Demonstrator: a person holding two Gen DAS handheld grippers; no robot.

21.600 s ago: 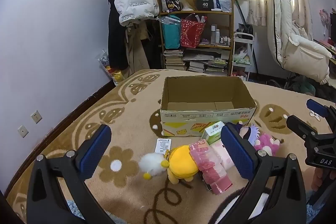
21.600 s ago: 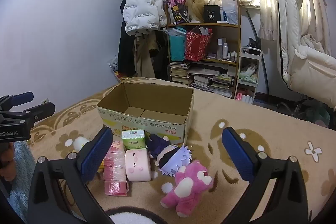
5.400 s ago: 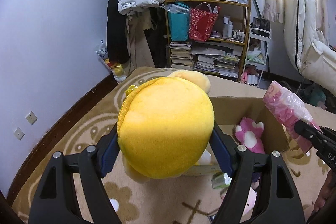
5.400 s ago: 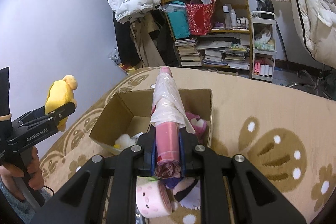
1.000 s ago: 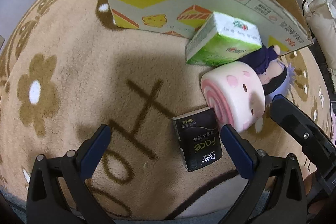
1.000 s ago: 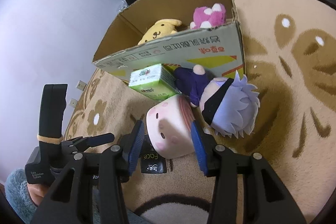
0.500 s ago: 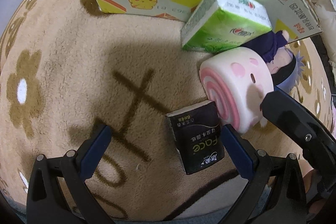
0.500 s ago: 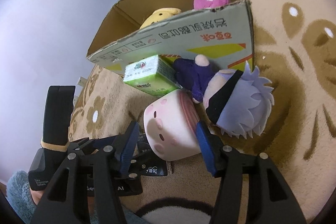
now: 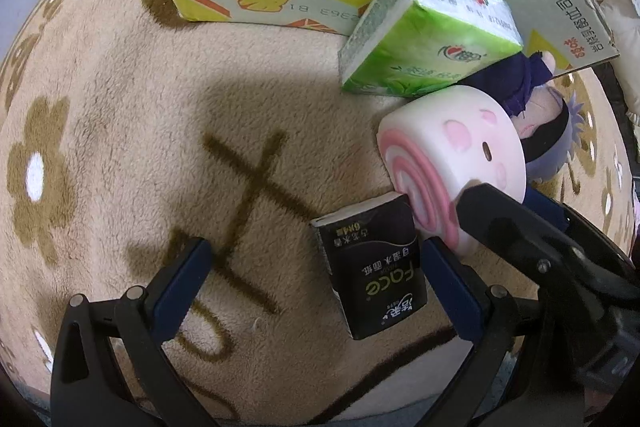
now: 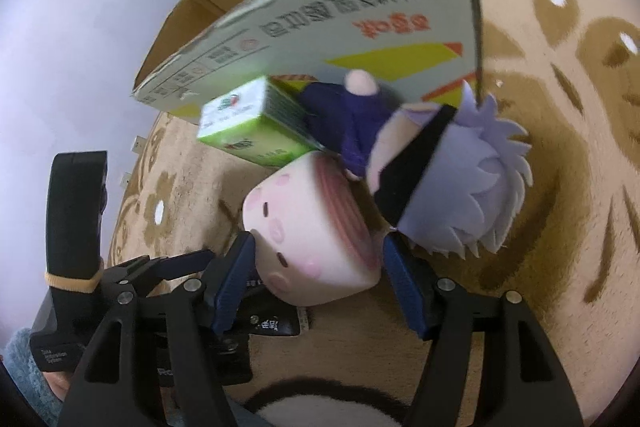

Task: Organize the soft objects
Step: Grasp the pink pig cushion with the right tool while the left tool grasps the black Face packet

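- Low in the left wrist frame, the left gripper (image 9: 312,279) is seen spread wide and empty, with the black rectangular tissue pack (image 9: 374,265) lying between its blue pads, close to the right one.
- At the lower centre of the right wrist frame, the right gripper (image 10: 318,281) is set partly open around the pink swirl-roll plush cushion (image 10: 310,233); whether the pads are pressing it cannot be told.
- The cushion is touched by the green soft tissue pack (image 10: 256,123) and the purple-haired plush doll (image 10: 452,179), both leaning on the printed cardboard box (image 10: 340,15).
- A slip is judged likely if the cushion is squeezed near its rounded end.
- The neighbours could be toppled when it is lifted.
- The two grippers are crowded together, so a collision is possible.
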